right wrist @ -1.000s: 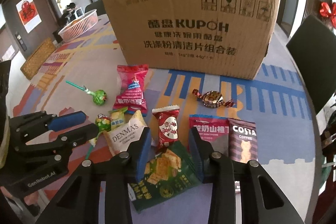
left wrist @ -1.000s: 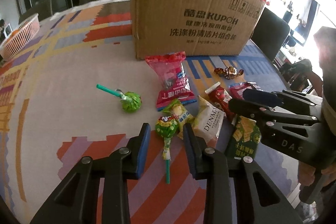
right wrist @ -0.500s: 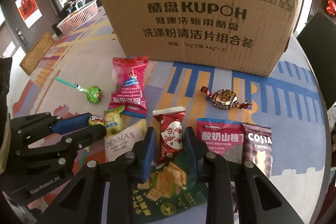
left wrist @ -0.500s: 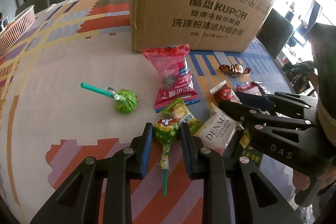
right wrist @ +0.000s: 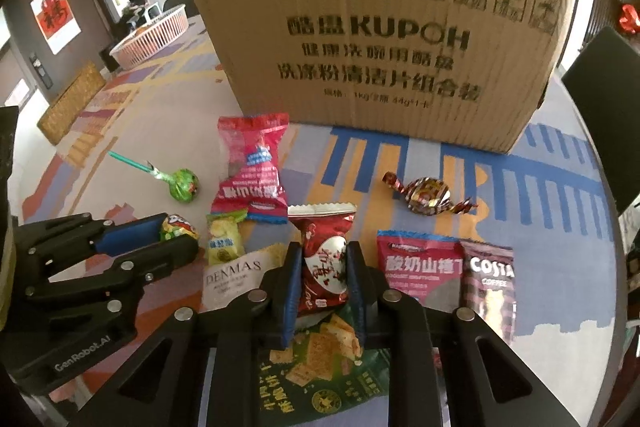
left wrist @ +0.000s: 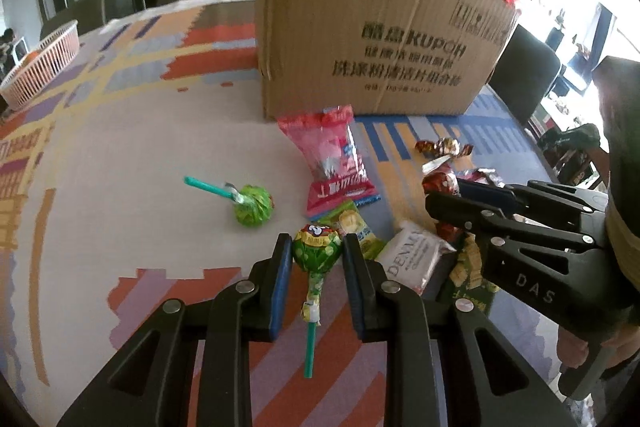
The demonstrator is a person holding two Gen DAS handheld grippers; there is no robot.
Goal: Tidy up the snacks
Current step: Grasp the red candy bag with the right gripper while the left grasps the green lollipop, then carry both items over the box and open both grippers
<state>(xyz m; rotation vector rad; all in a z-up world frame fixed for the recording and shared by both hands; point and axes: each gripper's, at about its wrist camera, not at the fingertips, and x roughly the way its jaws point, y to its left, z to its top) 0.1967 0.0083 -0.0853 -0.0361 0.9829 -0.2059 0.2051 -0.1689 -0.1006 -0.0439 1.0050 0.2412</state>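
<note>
Both grippers have closed over the last second: the right gripper (right wrist: 323,281) now pinches the dark red snack packet (right wrist: 324,255) above the green cracker bag (right wrist: 320,355), and the left gripper (left wrist: 316,259) clamps the head of the nearer lollipop (left wrist: 317,247), stick trailing back between the fingers. With two snacks gripped in front of the cardboard box (left wrist: 372,43), the next step is probably lifting them over its rim, while the other lollipop (left wrist: 252,205) and remaining packets wait on the tablecloth (left wrist: 120,167).

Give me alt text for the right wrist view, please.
The right tool grips a dark red snack packet, lying on a patterned tablecloth among other snacks. A KUPOH cardboard box stands behind; the left tool, at left, brackets a green lollipop.
</note>
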